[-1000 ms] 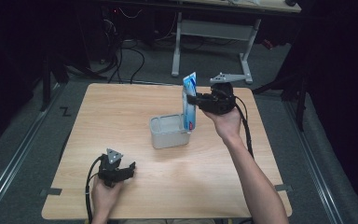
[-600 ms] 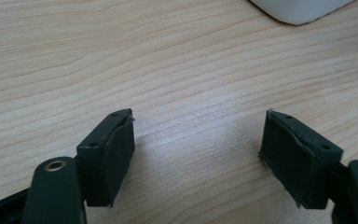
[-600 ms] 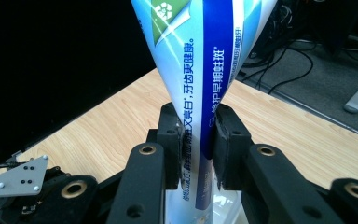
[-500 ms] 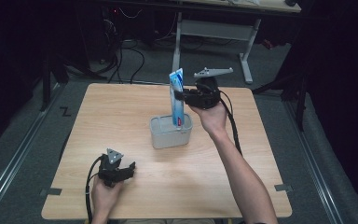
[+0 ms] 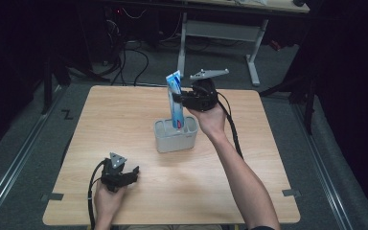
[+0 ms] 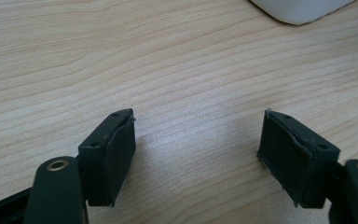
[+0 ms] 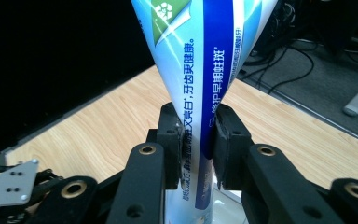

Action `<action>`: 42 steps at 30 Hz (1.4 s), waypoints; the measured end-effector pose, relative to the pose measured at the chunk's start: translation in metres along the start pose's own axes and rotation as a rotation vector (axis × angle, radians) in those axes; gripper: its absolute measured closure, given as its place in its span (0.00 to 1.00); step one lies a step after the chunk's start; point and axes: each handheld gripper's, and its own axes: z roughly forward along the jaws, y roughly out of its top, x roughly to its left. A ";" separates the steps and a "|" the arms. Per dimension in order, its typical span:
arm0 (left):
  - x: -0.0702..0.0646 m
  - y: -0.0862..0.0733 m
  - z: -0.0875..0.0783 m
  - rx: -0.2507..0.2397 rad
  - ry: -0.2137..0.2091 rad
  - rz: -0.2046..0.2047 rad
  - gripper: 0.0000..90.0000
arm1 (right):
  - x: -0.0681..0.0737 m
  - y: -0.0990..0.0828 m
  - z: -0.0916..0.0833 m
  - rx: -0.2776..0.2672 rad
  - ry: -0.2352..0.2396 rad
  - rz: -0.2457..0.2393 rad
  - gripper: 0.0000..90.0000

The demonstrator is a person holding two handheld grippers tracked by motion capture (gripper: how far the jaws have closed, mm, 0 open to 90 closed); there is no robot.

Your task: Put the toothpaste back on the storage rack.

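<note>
One toothpaste tube, one grey bin, two grippers

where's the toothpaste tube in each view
High view: the toothpaste tube stands upright at centre, lower end in the grey bin, gripped by the right gripper.
Right gripper view: the tube runs up the middle, pinched between the two black jaws.
Left gripper view: no tube here; open jaws over bare wood, a pale bin corner at the top edge.
Shared landmark: the wooden table, whose grain shows in all three.
</note>
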 end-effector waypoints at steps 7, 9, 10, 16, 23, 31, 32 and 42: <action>0.000 0.000 0.000 -0.002 0.000 -0.001 0.30 | 0.000 -0.004 0.012 0.019 -0.028 -0.012 0.83; 0.000 0.000 0.000 -0.004 0.001 -0.002 0.30 | 0.001 -0.008 0.013 0.010 -0.032 -0.013 0.83; 0.000 0.000 0.000 -0.002 0.000 -0.001 0.30 | 0.001 -0.011 0.015 0.004 -0.016 -0.007 0.83; 0.000 0.000 0.000 -0.002 -0.001 -0.002 0.30 | 0.001 -0.017 0.024 0.029 -0.040 -0.031 0.83; 0.000 0.000 0.000 -0.002 -0.001 -0.002 0.30 | 0.000 -0.029 0.035 0.055 -0.056 -0.041 0.83; 0.000 -0.001 0.000 -0.002 -0.003 0.001 0.30 | -0.003 -0.043 0.043 0.089 -0.058 -0.043 0.83; 0.000 -0.001 0.000 -0.002 -0.003 0.002 0.30 | -0.004 -0.043 0.045 0.097 -0.060 -0.050 0.83; 0.000 -0.001 -0.001 -0.001 -0.004 0.003 0.30 | -0.005 -0.056 0.052 0.128 -0.082 -0.067 0.82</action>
